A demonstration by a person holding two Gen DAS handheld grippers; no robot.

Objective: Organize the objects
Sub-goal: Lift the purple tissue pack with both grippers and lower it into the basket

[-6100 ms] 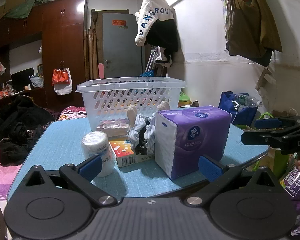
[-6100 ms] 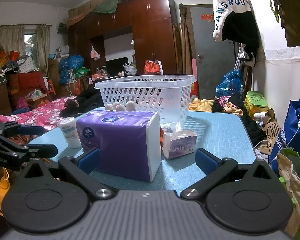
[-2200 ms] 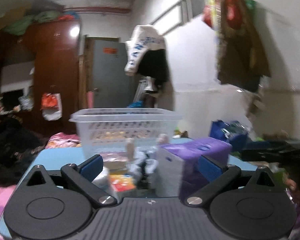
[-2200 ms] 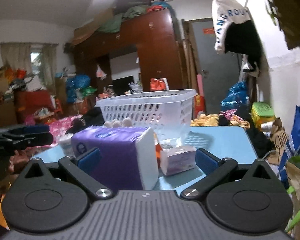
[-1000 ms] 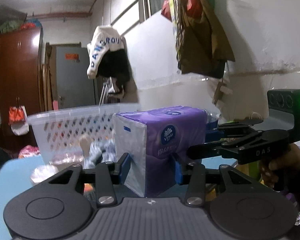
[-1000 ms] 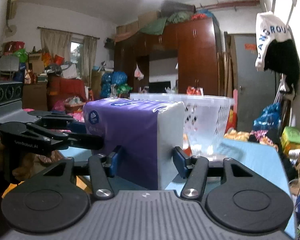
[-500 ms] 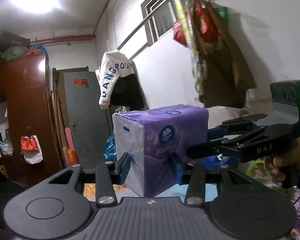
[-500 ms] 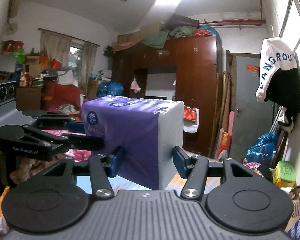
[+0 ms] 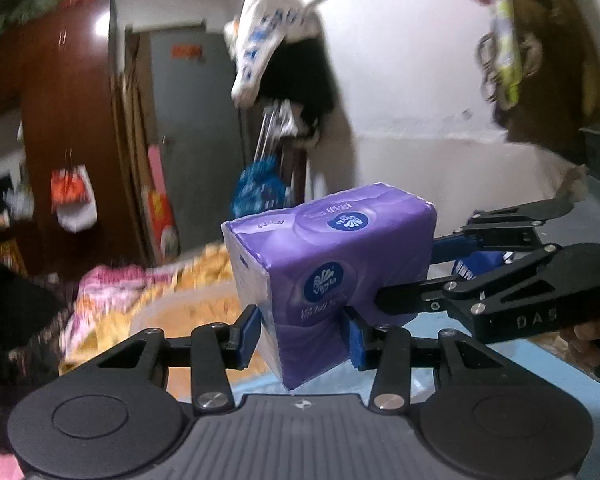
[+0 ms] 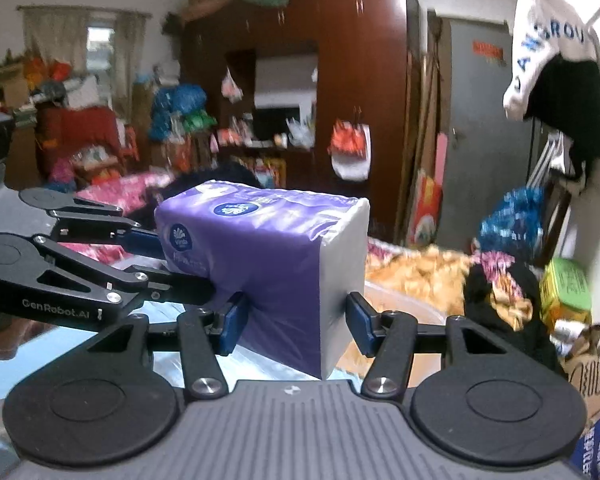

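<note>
A purple tissue pack [image 9: 332,280] hangs in the air, gripped from both ends. My left gripper [image 9: 302,336] is shut on its near white end, with the blue pads pressed into the wrap. My right gripper [image 10: 296,322] is shut on the other end of the pack [image 10: 268,256]. Each wrist view shows the other gripper clamped on the pack's side: the right gripper [image 9: 420,276] and the left gripper [image 10: 168,266]. A blurred, pale rim of the plastic basket [image 10: 400,300] shows just below and behind the pack, also as the basket [image 9: 188,300].
The blue table [image 9: 480,360] lies under the grippers. A person's hand [image 9: 588,332] holds the right gripper's handle. Behind are a dark wardrobe [image 10: 360,80], a grey door [image 9: 196,120], clothes hanging on the white wall [image 9: 284,52] and heaped bags and bedding.
Both grippers have carried the pack up off the table and forward. The views then tipped downward, and the basket rim now lies under the pack instead of behind it.
</note>
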